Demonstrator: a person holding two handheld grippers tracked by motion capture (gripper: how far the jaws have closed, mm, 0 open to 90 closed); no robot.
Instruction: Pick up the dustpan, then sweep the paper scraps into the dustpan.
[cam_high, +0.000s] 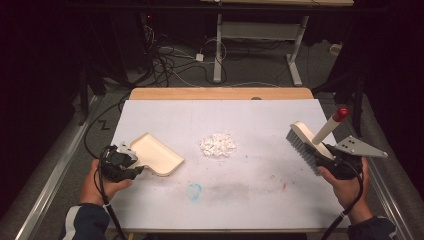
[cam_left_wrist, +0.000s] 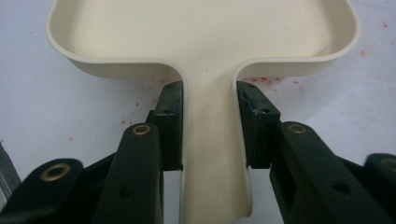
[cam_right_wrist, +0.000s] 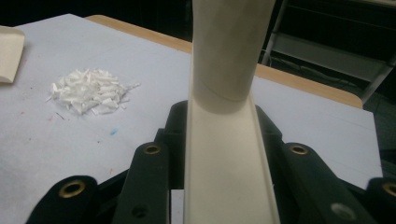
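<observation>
Here the left gripper clamps the dustpan handle near the table's left edge; the right gripper grips the brush (right edge), paper scraps mid-table

Beyond your claws, the white-covered table ends in a bare wooden edge. Past it you see grey floor, tangled cables and a white desk frame, with darkness surrounding everything.

Cream, white and grey on a pale sheet

Cream dustpan; white shreds right of it; grey-bristled brush, red-tipped handle; blue smudge below the dustpan.
</observation>
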